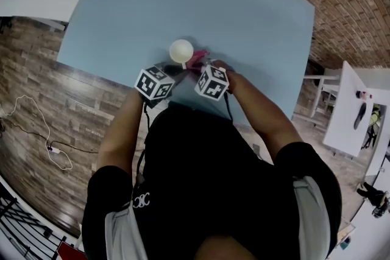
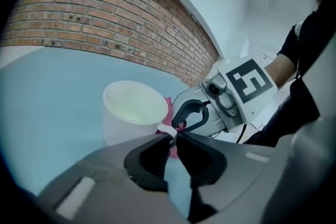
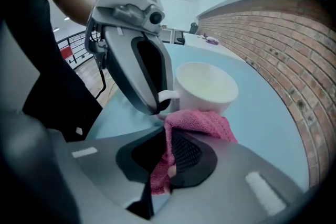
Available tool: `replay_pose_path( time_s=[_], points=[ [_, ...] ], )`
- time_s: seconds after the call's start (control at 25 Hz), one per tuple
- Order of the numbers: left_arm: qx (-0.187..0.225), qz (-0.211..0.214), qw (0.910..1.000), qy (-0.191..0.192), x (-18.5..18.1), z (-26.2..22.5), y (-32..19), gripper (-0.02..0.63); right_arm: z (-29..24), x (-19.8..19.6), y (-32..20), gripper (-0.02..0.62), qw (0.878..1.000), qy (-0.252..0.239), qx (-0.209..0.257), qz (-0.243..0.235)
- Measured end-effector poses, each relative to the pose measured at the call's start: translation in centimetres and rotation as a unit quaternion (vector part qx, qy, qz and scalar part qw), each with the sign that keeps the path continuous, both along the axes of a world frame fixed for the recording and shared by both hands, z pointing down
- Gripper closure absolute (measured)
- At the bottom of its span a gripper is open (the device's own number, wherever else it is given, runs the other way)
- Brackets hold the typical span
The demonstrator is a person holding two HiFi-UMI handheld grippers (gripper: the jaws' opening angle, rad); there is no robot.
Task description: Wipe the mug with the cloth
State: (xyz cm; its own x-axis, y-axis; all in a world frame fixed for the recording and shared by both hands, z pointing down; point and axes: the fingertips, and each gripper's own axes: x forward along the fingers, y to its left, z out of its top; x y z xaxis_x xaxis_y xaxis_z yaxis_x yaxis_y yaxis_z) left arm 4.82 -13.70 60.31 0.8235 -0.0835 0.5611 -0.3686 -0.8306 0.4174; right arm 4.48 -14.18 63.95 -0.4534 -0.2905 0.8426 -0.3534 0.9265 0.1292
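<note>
Logging the state as I am seeing it from the remote station. The mug [image 1: 181, 50], white and upright, is sitting on the light blue table [image 1: 231, 3], near the table's front edge and right in front of both tools.

The left gripper [image 2: 173, 135] is clamping the mug's handle [image 3: 165, 96]. Its jaws are standing nearly together, with only the thin white loop of the handle pinched between the tips. I am reading that in the left gripper view, and the right gripper view is showing the same hold from the other side.

The right gripper [image 3: 167, 139] is gripping the cloth [image 3: 202, 123], a pink textured rag. Its jaws are closed down on a fold of it, with one end hanging between them and the rest bunching up over the tips. That bunch is lying against the mug's outer wall, low down and just beside the handle.

In the head view the two marker cubes [image 1: 154, 83] are sitting side by side, close but apart. The mug is just beyond them, and a bit of pink is showing at the mug's right.

Surroundings: a brick wall [image 2: 105, 29] is running behind the table, and a wood-plank floor [image 1: 36, 82] is showing at the left, with a white cable [image 1: 38, 125] lying on it.
</note>
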Motion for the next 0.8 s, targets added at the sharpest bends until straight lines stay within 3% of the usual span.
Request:
replay_pose_path(
  time_s=[0.36, 0.52, 0.64, 0.8],
  points=[
    [0.010, -0.020, 0.9997, -0.009, -0.8, 0.1, -0.5, 0.552, -1.2, 2.8, -4.8, 0.558, 0.990, -0.032, 0.026, 0.137],
    [0.058, -0.032, 0.9972, -0.035, -1.4, -0.1, -0.8, 0.540, -2.6, 4.6, -5.6, 0.558, 0.978, -0.067, 0.034, 0.194],
    [0.096, -0.048, 0.9927, -0.054, -2.4, -0.1, -0.7, 0.492, -3.9, 5.7, -5.4, 0.558, 0.966, -0.102, 0.033, 0.234],
    [0.135, -0.092, 0.9848, -0.059, -4.1, -1.1, -0.9, 0.482, -5.6, 6.4, -4.8, 0.558, 0.953, -0.147, 0.041, 0.262]
  ],
)
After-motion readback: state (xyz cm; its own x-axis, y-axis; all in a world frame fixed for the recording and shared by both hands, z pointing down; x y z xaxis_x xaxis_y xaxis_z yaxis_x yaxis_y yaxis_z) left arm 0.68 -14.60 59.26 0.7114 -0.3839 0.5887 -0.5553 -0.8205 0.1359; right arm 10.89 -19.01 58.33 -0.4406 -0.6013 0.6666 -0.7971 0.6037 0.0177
